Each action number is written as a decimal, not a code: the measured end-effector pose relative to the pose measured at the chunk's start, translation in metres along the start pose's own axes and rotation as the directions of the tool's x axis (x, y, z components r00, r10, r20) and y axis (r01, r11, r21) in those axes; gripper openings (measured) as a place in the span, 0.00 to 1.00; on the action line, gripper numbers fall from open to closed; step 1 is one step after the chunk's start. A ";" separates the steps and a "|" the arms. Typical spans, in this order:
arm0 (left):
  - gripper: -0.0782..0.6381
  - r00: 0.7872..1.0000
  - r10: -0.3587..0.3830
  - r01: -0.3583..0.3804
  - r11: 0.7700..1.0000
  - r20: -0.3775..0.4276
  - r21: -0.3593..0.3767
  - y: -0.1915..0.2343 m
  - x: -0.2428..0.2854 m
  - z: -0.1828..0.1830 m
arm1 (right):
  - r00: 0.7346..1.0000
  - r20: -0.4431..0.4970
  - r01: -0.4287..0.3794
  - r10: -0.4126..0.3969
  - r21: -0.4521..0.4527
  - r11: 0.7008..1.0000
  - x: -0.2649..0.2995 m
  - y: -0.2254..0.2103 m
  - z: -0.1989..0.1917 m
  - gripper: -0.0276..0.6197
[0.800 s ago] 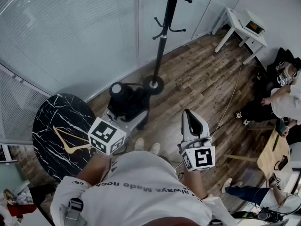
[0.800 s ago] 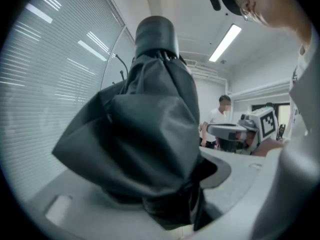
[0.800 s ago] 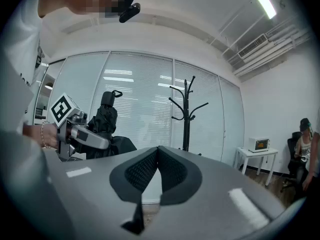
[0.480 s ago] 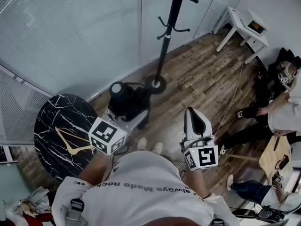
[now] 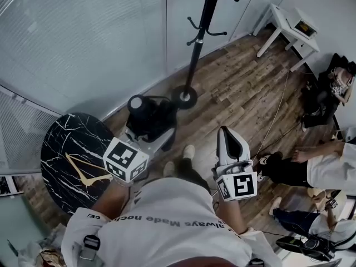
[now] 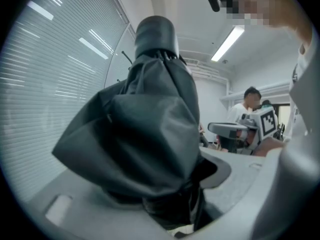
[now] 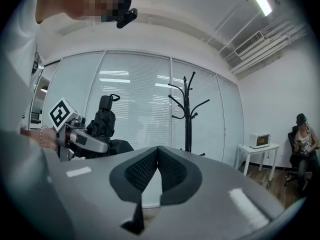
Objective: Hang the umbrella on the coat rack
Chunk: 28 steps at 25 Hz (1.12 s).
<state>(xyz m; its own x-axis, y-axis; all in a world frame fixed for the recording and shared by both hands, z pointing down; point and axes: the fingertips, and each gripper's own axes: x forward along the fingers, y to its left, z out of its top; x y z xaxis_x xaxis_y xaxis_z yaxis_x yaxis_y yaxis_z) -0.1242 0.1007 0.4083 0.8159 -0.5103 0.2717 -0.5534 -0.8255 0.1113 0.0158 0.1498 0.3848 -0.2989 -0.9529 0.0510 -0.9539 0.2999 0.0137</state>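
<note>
My left gripper (image 5: 146,142) is shut on a folded black umbrella (image 5: 149,117), held upright with its handle end up. In the left gripper view the umbrella (image 6: 145,129) fills the frame between the jaws. The black coat rack (image 5: 199,38) stands ahead by the glass wall, its round base (image 5: 184,98) on the wood floor just beyond the umbrella. My right gripper (image 5: 229,143) is shut and empty, level, to the right of the umbrella. In the right gripper view its pads (image 7: 172,171) meet, with the coat rack (image 7: 188,111) ahead and the umbrella (image 7: 103,121) at left.
A round black marble table (image 5: 69,157) sits at lower left. Glass walls with blinds (image 5: 83,43) run behind the rack. A white side table (image 5: 286,29) with a small appliance stands at far right. Seated people (image 5: 328,88) are along the right edge. A cable (image 5: 275,121) crosses the floor.
The view has shifted slightly toward the rack; the person's foot has stepped forward. Both grippers keep their hold and relative places. People at right have moved.
</note>
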 end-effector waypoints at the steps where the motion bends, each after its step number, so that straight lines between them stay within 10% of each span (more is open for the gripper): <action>1: 0.51 1.000 0.002 -0.002 1.000 -0.002 -0.001 0.002 0.005 0.001 | 1.000 -0.001 0.001 -0.001 0.004 1.000 0.003 -0.005 -0.001 0.05; 28: 0.51 0.996 0.094 -0.094 0.996 0.009 0.008 0.078 0.199 0.083 | 0.998 0.003 -0.066 0.066 0.053 0.996 0.129 -0.199 -0.004 0.05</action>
<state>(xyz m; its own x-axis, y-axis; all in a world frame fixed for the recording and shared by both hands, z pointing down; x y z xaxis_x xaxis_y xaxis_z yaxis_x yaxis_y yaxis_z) 0.0088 -0.0848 0.3915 0.7618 -0.5877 0.2727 -0.6262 -0.7758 0.0775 0.1667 -0.0325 0.3932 -0.3610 -0.9313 0.0490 -0.9323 0.3592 -0.0422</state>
